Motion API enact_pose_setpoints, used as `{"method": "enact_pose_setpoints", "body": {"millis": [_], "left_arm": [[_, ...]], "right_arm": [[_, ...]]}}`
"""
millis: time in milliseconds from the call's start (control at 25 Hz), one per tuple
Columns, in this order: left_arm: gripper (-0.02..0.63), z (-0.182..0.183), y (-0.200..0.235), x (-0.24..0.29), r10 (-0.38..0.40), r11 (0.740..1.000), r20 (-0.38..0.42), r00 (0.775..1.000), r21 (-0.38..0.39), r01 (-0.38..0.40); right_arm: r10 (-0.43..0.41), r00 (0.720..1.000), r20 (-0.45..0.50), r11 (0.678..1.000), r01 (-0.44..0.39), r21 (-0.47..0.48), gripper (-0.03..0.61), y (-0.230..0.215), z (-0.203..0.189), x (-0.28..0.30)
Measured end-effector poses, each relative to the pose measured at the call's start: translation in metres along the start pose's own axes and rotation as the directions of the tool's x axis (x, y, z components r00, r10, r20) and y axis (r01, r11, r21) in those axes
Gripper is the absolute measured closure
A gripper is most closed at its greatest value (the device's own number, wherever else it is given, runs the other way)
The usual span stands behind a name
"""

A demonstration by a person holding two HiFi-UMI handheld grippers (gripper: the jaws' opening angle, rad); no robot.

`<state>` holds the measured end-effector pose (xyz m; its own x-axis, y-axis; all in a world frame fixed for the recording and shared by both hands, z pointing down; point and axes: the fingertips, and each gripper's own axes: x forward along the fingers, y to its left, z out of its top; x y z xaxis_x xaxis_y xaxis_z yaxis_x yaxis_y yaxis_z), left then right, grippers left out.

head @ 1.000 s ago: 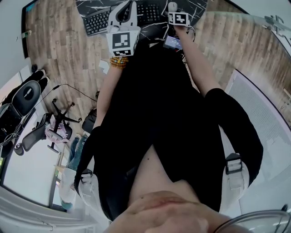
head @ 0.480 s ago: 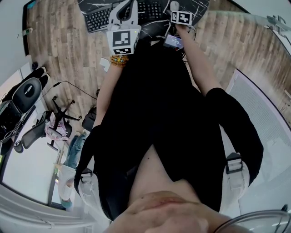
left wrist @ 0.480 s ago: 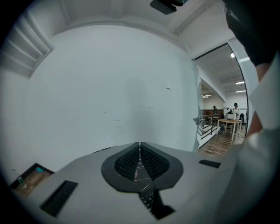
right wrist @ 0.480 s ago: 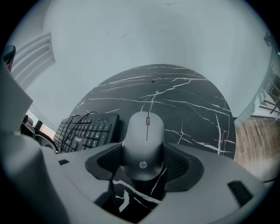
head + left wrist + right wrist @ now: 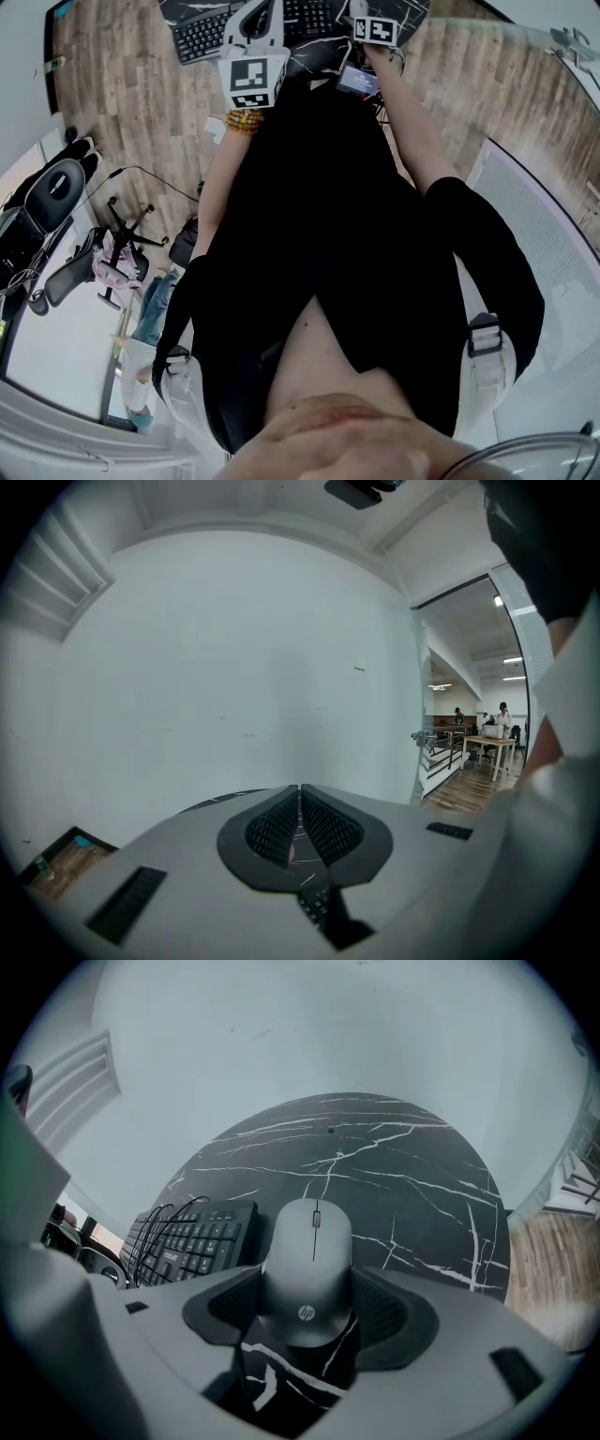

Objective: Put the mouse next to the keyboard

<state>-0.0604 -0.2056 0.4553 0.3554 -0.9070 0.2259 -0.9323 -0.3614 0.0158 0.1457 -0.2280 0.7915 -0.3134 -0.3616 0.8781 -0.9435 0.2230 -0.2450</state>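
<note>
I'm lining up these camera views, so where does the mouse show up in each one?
Head view: mouse at the top edge, right of the keyboard.
Left gripper view: not in it.
Right gripper view: centre, gripped between the right gripper's jaws.
Shared landmark: the keyboard, at the mouse's left.

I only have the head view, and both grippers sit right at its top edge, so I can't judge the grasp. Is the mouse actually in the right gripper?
Observer: Yes. The right gripper is closed on the mouse, with a pad against each of its sides.
Operator: Where is the keyboard from there?
Observer: In the right gripper view the keyboard lies just left of the mouse, on the black marble table.
Operator: And the left gripper?
Observer: The left gripper is shut with nothing between its jaws, and it points at a white wall.
</note>
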Motion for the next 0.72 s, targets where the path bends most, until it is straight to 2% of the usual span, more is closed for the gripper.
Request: {"method": "enact_pose_setpoints", "body": {"millis": [720], "left_arm": [[0.592, -0.0004, -0.0014, 0.0031, -0.003, 1.0, -0.003, 1.0, -0.003, 0.003]], "right_arm": [[0.032, 0.999, 0.009, 0.999, -0.032, 0.022, 0.295, 0.0011, 0.0013, 0.0]]}}
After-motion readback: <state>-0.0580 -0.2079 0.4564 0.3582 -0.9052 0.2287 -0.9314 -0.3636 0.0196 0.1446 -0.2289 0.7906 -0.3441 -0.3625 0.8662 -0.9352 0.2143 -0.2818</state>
